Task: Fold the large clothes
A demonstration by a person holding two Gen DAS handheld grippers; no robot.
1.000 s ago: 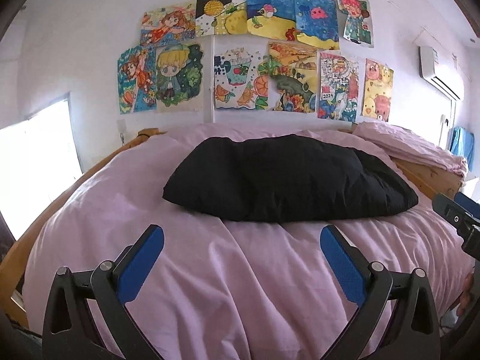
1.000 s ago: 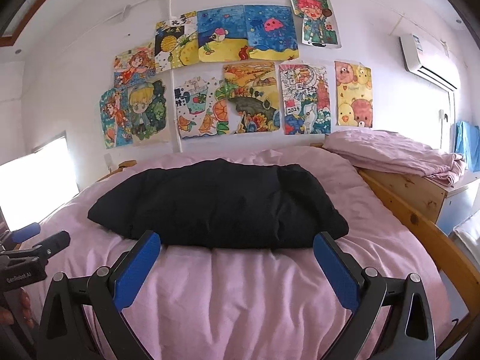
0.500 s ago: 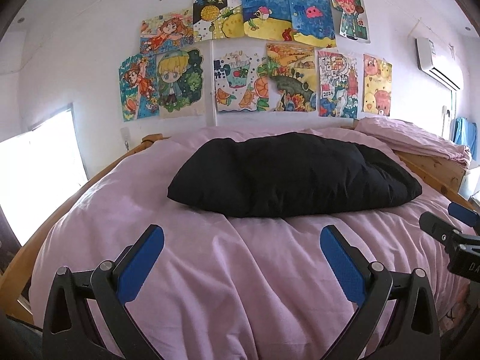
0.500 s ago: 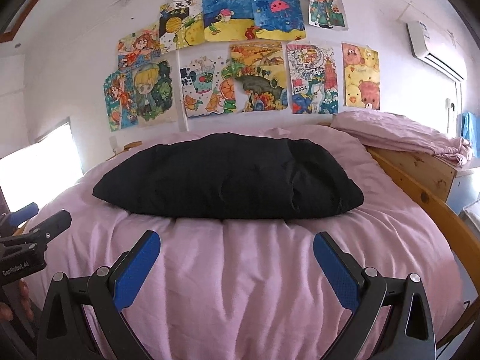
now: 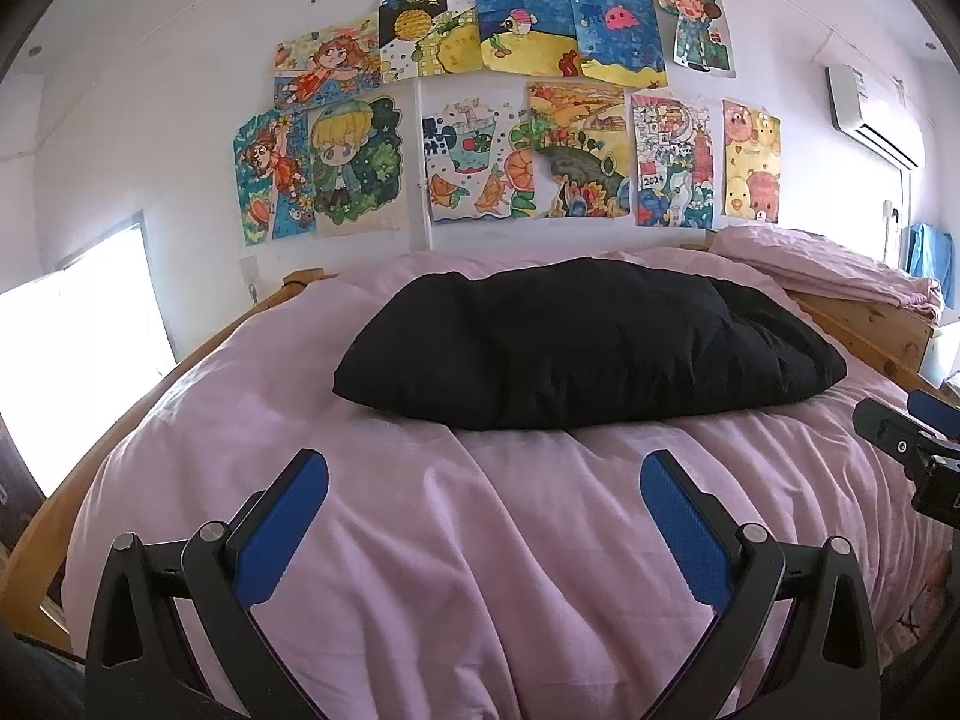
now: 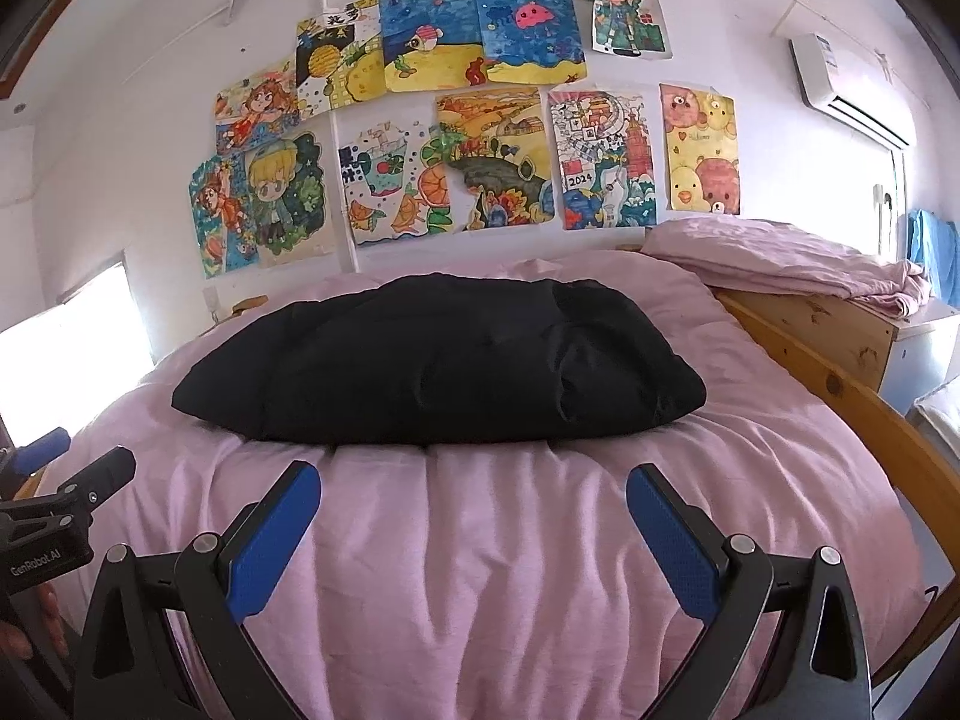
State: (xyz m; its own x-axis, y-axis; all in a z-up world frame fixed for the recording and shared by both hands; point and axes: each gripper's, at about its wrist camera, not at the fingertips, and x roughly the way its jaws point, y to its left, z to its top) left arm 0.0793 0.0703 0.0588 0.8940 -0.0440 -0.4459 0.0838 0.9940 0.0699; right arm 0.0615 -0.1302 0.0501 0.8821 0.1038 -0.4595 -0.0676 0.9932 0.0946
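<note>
1. Left wrist view: left gripper [image 5: 483, 483] spread wide, holding nothing, poised over the pink bedcover [image 5: 480, 540]. Ahead of the fingertips, apart from them, the black garment [image 5: 588, 342] in a puffy bundle. Off to the right, the right gripper [image 5: 912, 450].
2. Right wrist view: right gripper [image 6: 474, 495] likewise wide apart and empty above the pink bedcover [image 6: 480, 540]. Straight ahead, black garment [image 6: 438, 360]; at left, left gripper [image 6: 66, 480].
</note>
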